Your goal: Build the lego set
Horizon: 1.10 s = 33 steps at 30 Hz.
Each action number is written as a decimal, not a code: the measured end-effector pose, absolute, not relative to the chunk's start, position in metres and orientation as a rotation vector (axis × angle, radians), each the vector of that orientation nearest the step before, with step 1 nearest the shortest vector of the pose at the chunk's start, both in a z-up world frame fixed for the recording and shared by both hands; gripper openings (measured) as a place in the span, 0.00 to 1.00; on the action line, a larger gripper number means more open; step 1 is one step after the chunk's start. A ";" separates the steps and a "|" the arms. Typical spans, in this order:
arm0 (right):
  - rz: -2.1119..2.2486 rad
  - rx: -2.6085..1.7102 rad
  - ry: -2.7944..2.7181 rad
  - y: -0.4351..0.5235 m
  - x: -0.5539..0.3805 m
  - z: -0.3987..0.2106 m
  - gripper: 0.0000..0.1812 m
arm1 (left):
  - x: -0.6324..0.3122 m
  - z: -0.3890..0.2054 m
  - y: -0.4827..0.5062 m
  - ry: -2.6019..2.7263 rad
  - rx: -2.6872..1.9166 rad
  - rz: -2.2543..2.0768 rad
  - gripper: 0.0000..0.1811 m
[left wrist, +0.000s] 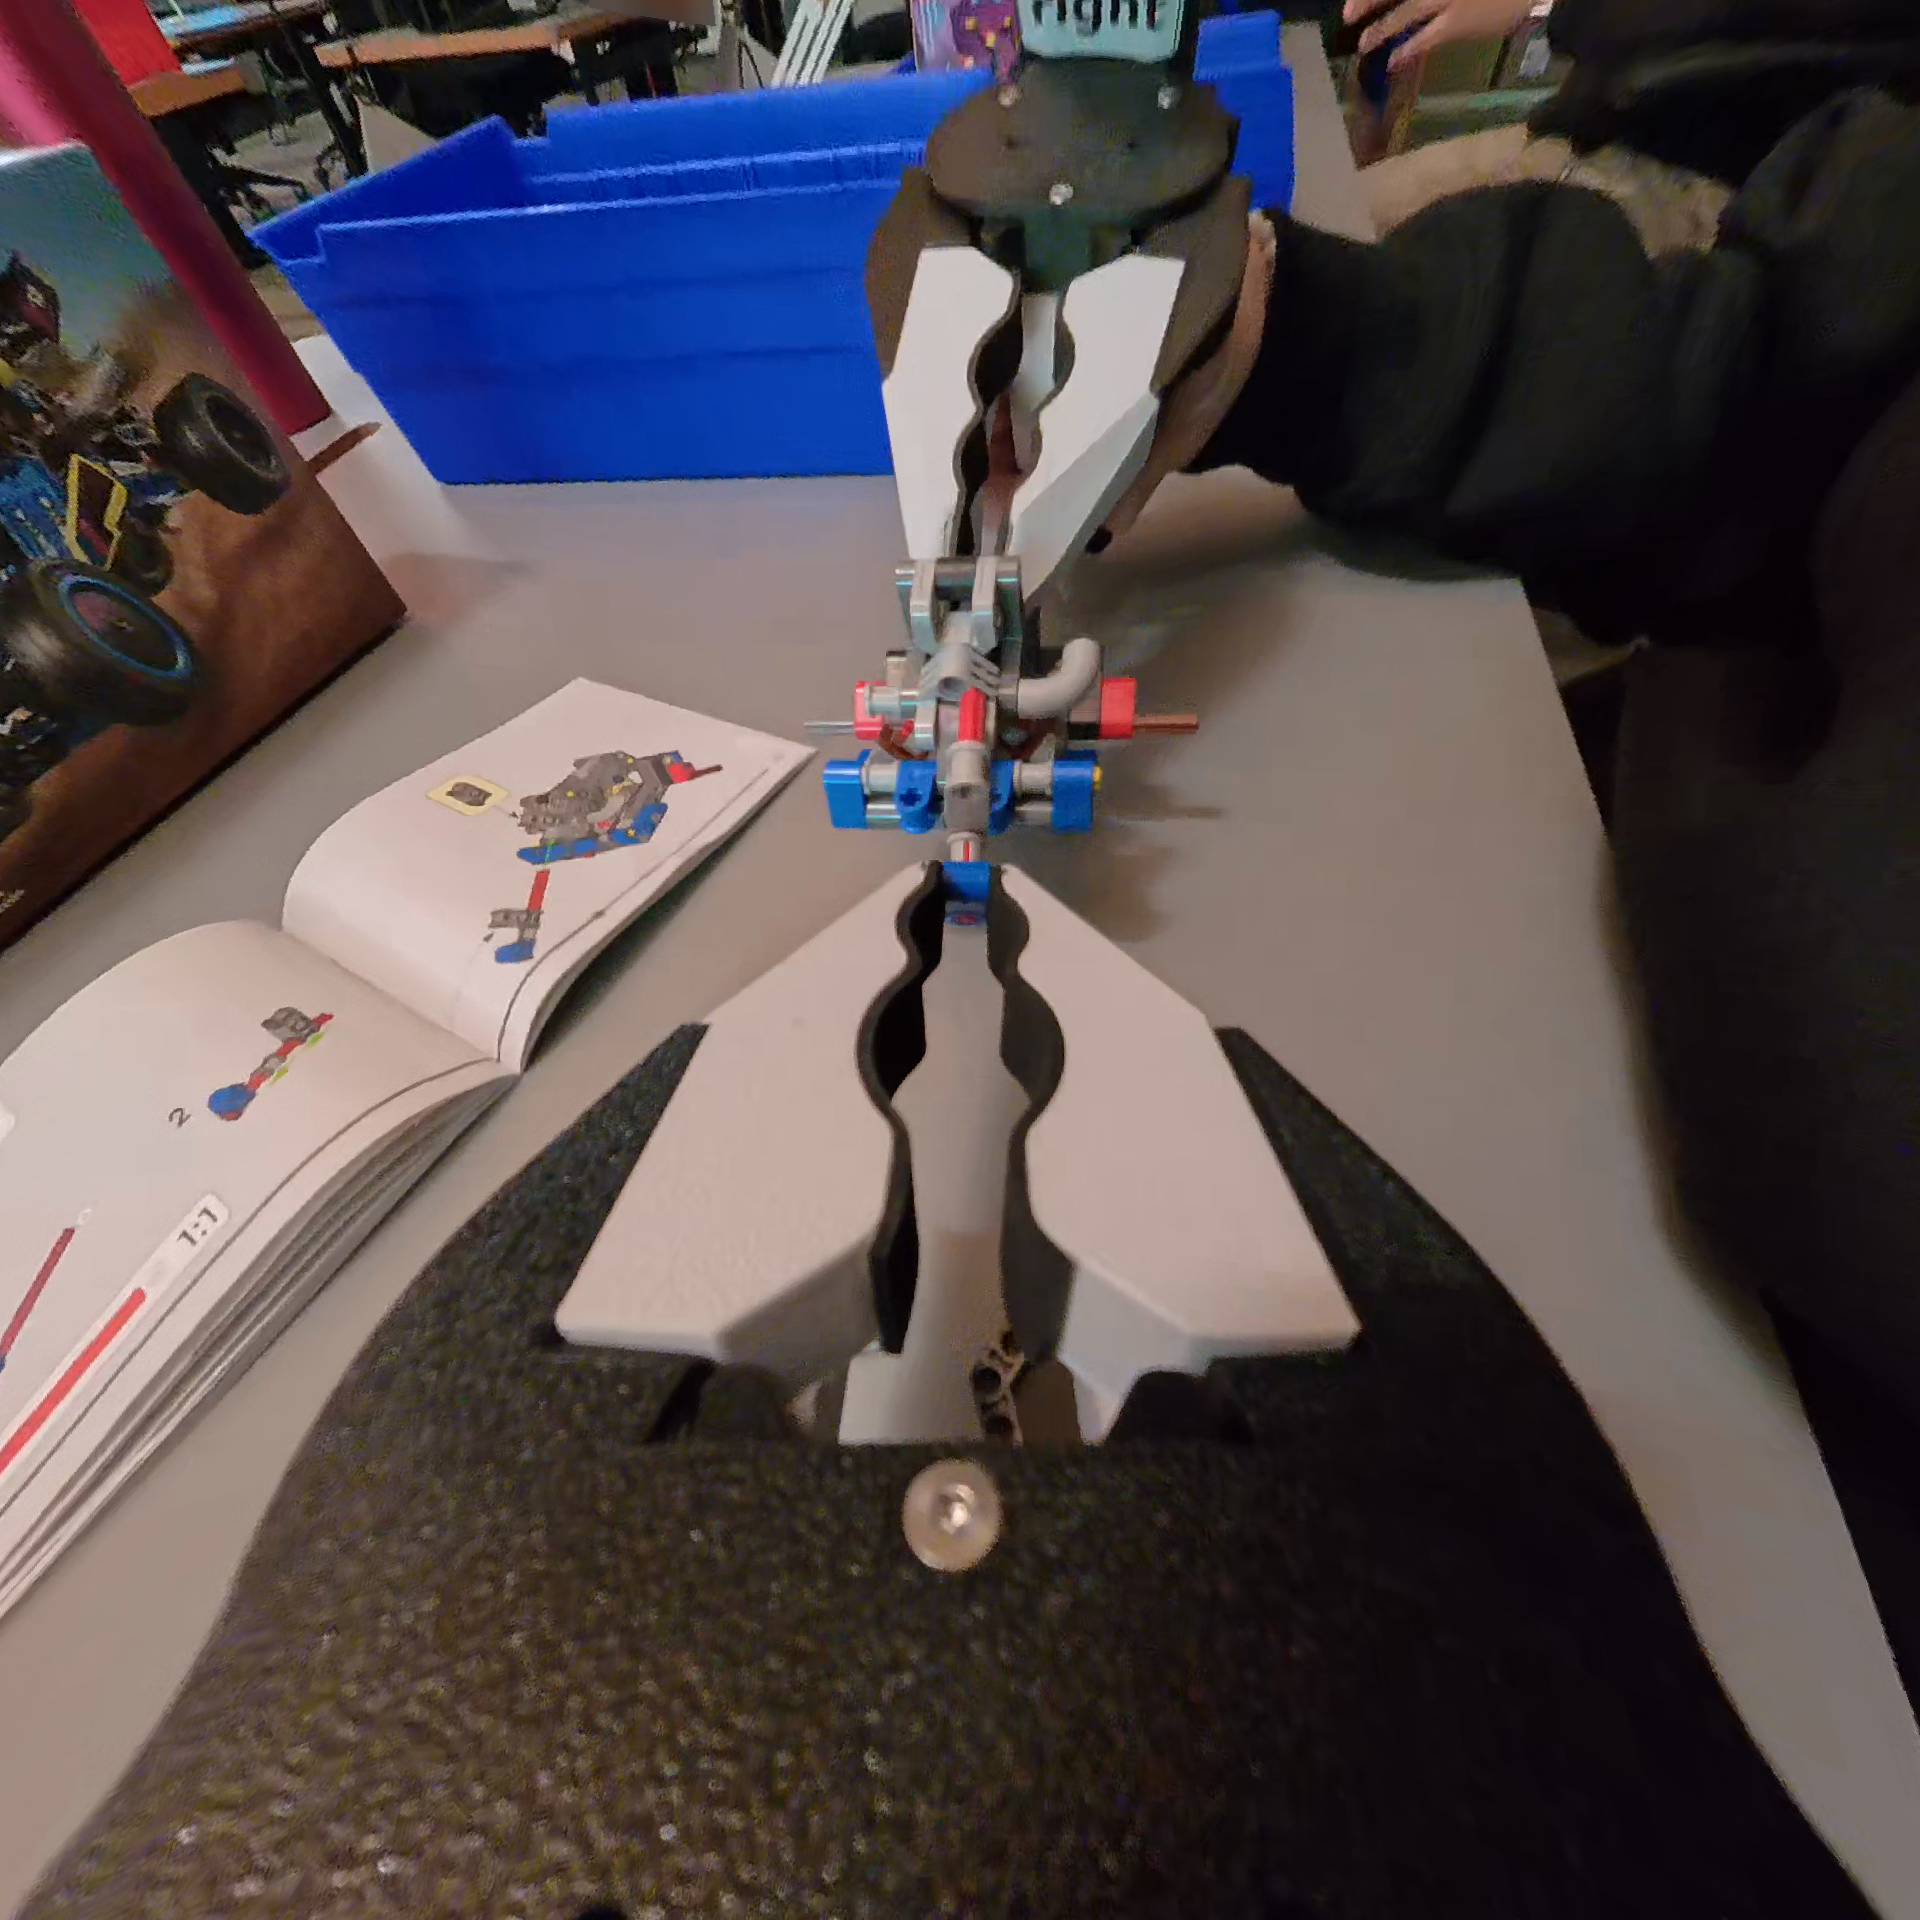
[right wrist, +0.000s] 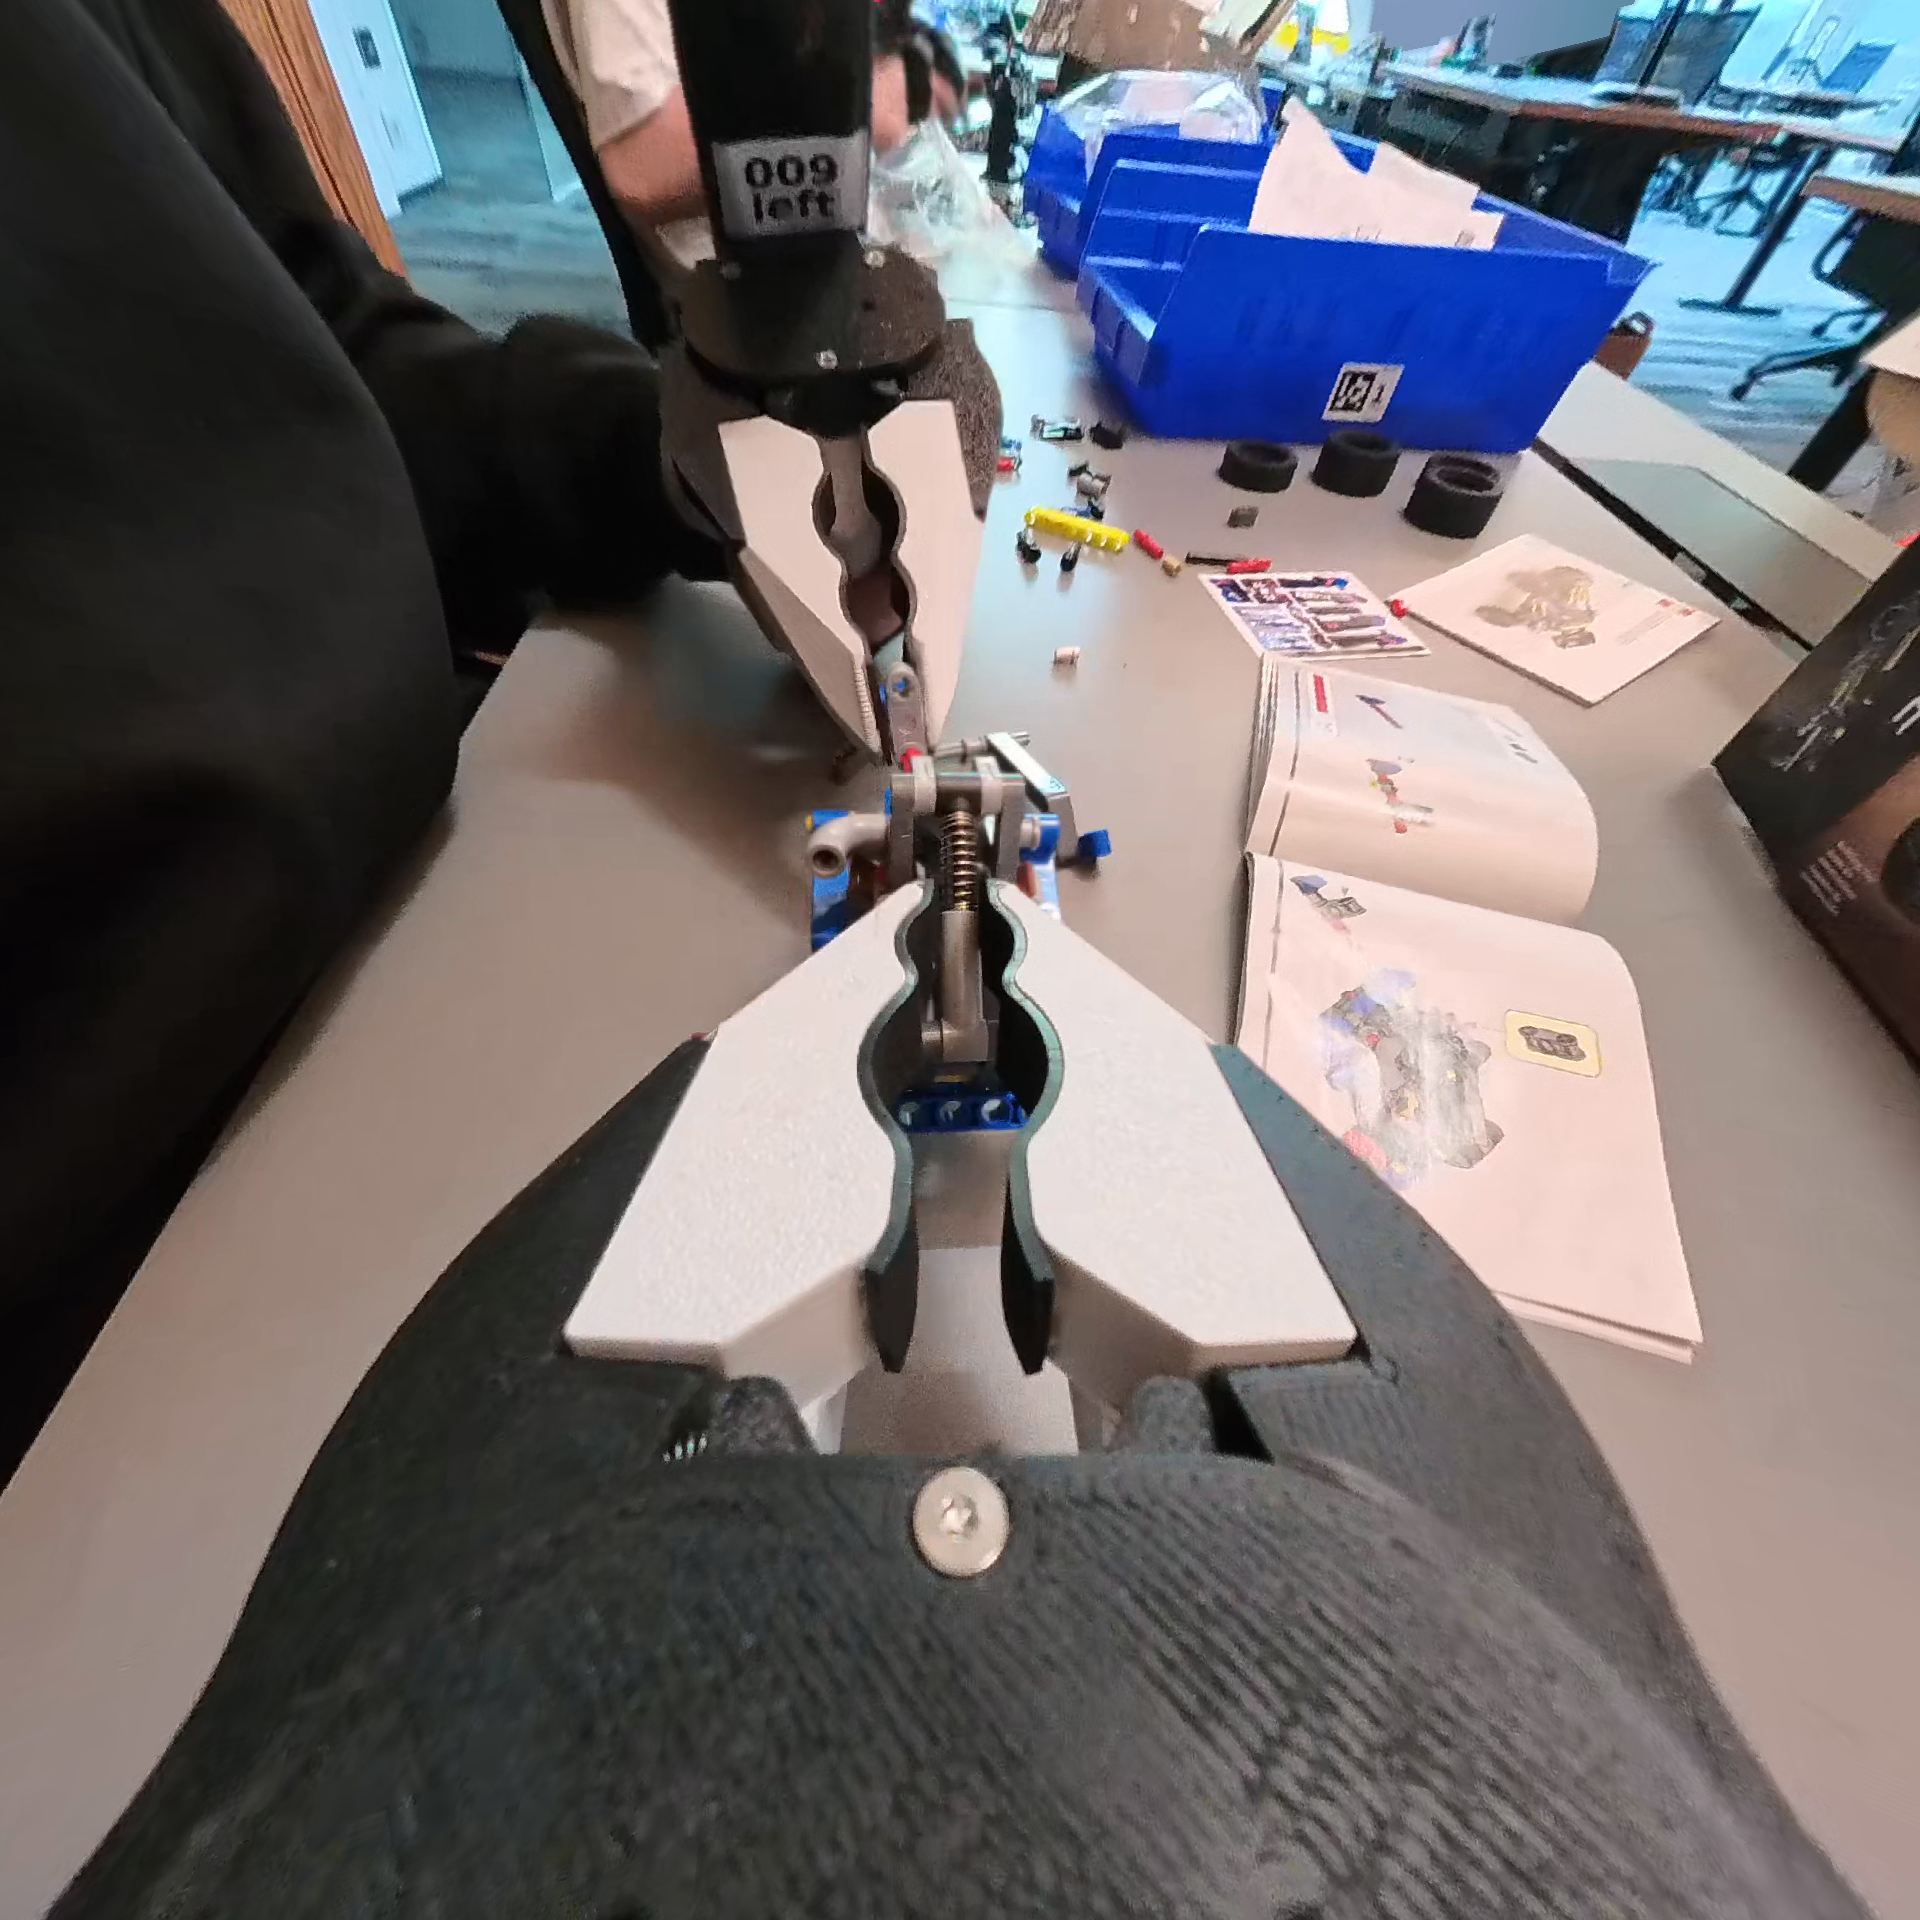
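Lego assembly (left wrist: 961, 717) is being held just above the grey surface (left wrist: 1299, 935) between the two tools. It is being clamped at its grey frame by the right gripper (right wrist: 956, 914), whose fingers are nearly closed on it. A small blue piece with a red axle (left wrist: 966, 883) is being pinched at the tips of the left gripper (left wrist: 964, 894). Judged from the open instruction booklet (left wrist: 416, 935), axle insertion is under way; straight alignment with the hole is being called for next.
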State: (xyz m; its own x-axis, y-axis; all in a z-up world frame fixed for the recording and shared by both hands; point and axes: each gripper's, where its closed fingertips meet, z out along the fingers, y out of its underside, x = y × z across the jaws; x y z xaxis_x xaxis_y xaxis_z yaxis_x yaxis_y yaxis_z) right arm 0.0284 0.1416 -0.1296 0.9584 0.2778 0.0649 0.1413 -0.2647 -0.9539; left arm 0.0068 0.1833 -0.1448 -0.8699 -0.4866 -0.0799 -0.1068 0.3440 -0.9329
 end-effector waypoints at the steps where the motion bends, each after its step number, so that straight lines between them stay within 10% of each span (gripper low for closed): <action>1: 0.136 -1.833 -0.300 0.141 0.029 -0.128 0.02 | 0.008 -0.143 0.183 2.261 -0.526 -1.554 0.03; 33: 0.078 -1.918 -0.349 0.142 0.029 -0.147 0.02 | 0.014 -0.157 0.177 2.398 -0.451 -1.448 0.03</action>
State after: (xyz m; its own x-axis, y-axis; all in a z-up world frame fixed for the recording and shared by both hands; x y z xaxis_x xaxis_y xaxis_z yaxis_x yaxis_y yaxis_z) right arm 0.0288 0.1423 -0.1474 0.9541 0.2778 0.1123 0.2038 -0.3270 -0.9228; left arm 0.0141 0.1772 -0.1567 -0.9046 -0.4156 -0.0946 -0.1099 0.4419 -0.8903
